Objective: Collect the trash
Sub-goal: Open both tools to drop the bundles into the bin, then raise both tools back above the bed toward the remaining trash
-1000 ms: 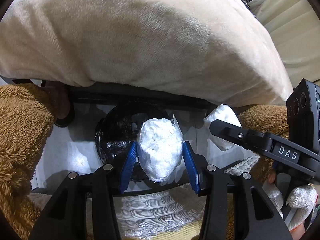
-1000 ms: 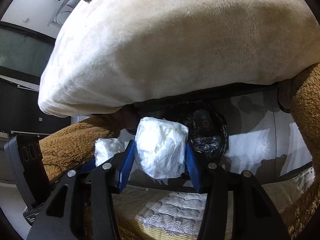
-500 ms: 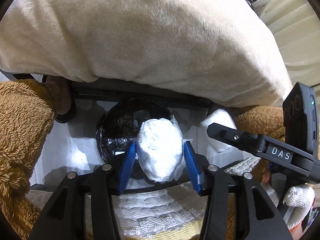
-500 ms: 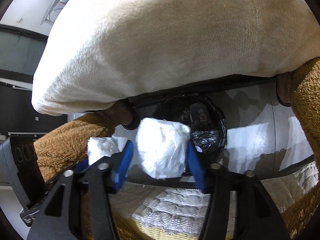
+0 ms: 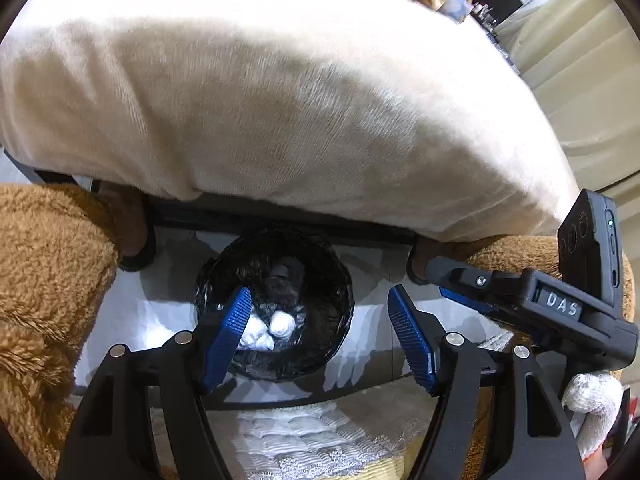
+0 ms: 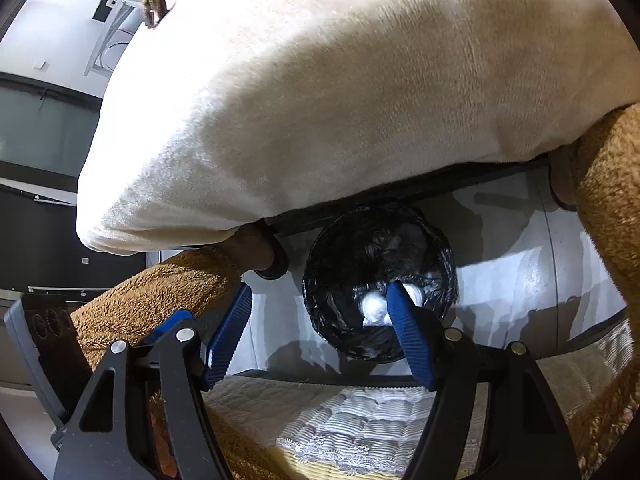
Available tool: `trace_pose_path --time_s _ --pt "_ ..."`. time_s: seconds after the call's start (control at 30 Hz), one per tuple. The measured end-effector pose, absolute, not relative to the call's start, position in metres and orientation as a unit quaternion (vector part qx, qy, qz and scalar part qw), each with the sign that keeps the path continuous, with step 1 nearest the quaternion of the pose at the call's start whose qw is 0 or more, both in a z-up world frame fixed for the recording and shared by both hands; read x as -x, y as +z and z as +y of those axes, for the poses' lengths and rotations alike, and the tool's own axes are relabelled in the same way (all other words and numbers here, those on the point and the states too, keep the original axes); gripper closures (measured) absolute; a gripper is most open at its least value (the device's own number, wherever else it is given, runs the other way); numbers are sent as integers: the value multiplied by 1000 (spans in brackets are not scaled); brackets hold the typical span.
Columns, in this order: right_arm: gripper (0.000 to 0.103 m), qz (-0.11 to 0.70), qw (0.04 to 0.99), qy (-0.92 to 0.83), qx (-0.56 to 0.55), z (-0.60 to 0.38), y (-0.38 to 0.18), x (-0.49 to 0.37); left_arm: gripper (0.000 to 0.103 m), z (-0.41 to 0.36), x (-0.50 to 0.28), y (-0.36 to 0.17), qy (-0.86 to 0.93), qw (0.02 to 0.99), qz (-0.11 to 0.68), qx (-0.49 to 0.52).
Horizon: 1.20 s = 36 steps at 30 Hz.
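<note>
A wide cream plush cushion (image 5: 280, 112) fills the upper half of both wrist views, with fuzzy brown fleece sleeves (image 5: 44, 280) at the left and right edges. Below it, at centre frame on the pale grey floor (image 5: 132, 320), stands a round bin lined with a crinkled black plastic bag (image 5: 276, 304). Two white crumpled paper wads (image 5: 268, 330) lie inside the bin, toward its lower edge. The left gripper (image 5: 320, 336) hangs above the bin, its blue ribbed fingers spread wide and holding nothing. The right gripper (image 6: 320, 336) hangs likewise, fingers parted and empty. A white quilted, lace-edged cloth (image 6: 352, 420) lies at bottom centre.
</note>
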State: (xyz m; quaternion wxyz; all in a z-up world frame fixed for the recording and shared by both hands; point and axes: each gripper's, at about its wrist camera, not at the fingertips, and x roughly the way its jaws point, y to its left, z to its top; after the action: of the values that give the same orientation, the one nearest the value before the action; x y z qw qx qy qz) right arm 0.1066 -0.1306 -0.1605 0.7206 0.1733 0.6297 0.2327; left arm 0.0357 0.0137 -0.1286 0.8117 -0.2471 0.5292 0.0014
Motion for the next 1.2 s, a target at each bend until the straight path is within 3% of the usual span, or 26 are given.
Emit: trace_pose_path --time_s 0.53,0.97,1.07,1.2 --pt "33 450 833 306 -96 -143 -66 -88 34 25 -21 -63 -22 891 407 198" --pt "33 386 872 297 -51 -152 -12 -166 34 58 -71 -21 -38 911 380 157" --pt "31 378 877 293 -45 -152 -5 -189 25 63 -88 -12 -40 917 372 137" --pt "31 379 879 288 -35 -147 -2 -218 22 67 -114 -4 -47 922 367 111"
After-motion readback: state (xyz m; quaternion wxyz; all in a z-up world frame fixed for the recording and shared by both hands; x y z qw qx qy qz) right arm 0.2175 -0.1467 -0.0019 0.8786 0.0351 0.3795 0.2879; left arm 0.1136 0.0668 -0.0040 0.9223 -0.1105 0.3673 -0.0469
